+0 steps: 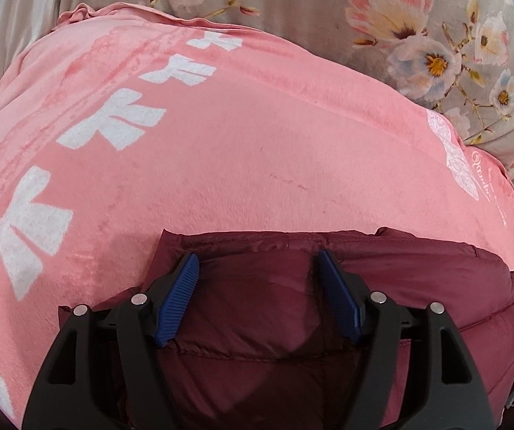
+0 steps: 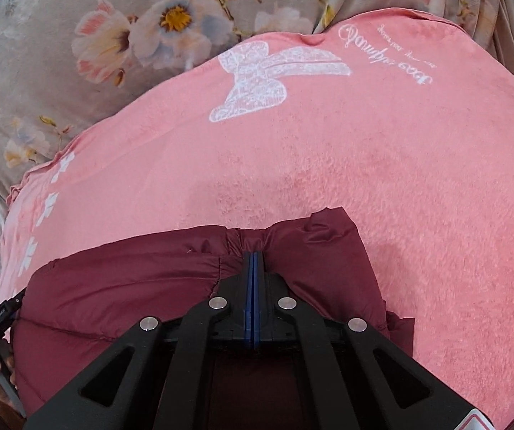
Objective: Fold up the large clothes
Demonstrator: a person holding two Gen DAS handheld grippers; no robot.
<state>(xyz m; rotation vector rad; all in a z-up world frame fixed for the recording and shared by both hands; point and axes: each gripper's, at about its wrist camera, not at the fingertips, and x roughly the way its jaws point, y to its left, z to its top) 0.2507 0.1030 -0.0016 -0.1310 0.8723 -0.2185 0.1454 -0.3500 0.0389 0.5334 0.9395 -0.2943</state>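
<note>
A maroon jacket (image 1: 257, 322) lies on a pink blanket (image 1: 221, 161). The left view shows the left gripper (image 1: 258, 261) spread wide over it; the right view shows the right gripper (image 2: 254, 256) pinching its bunched edge.

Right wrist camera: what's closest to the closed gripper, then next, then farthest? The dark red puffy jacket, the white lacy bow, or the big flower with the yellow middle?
From the right gripper:
1. Dark red jacket, pinched in its jaws.
2. White lacy bow, printed on the pink blanket, farther up.
3. Big flower, on the bedsheet past the blanket's edge, upper left.
</note>
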